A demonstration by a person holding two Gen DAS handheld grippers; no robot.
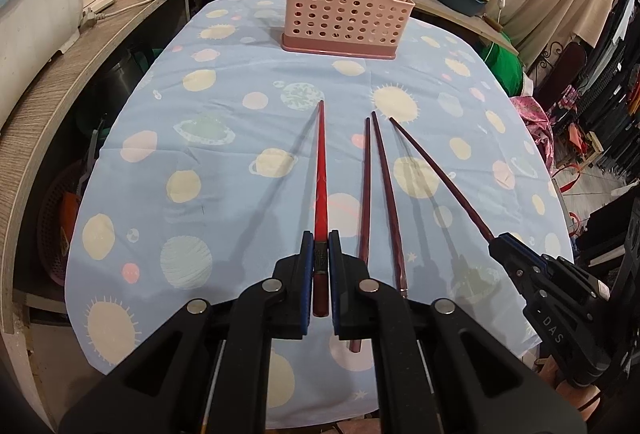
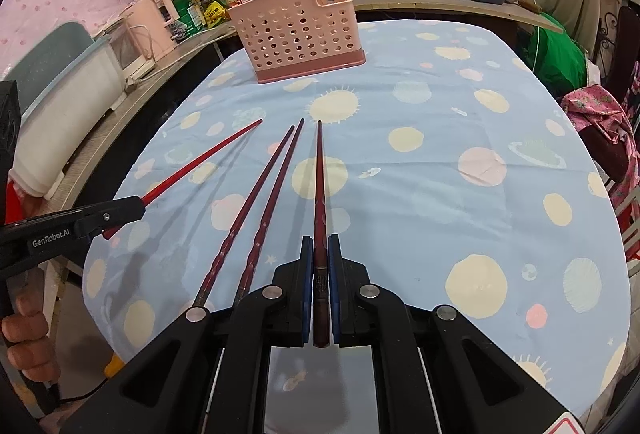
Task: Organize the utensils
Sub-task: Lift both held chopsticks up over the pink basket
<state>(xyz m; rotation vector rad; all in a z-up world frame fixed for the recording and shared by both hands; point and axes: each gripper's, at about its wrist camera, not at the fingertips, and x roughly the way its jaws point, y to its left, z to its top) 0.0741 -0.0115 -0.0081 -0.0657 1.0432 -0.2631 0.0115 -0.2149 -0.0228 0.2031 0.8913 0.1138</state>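
Chopsticks are the job here, and both grippers already hold one. Farthest left, the left gripper [image 1: 320, 246] has its fingers clenched on the thick end of a bright red chopstick [image 1: 320, 170], whose tip points ahead and appears raised off the cloth, judging by the shadow beside it. Just right of it two dark chopsticks [image 1: 378, 186] lie loose on the table [image 1: 224, 170], side by side and nearly touching at their tips. Right again, the right gripper [image 2: 320, 254] is clamped on a dark maroon chopstick [image 2: 319, 186], held straight along the line of its fingers.

The pink perforated holder [image 1: 340, 18] stands at the far end of the table, well apart from all four sticks, with a few utensils already poking out of its back compartment.

To do this step well, I would carry one stick at a time: tilt the tip downward over the tall compartment, clear the rim, then open only once the stick is well inside. Both grips sit far back on the handles, so the long free ends could swing or strike the rim; moving slowly should help. Keeping the two arms from crossing above the holder matters too.

Readable writing: "GenRobot.AI" on the left gripper's side in the right wrist view, and "DAS" on the right gripper's body in the left wrist view. Labels on the counter goods are too small to read.
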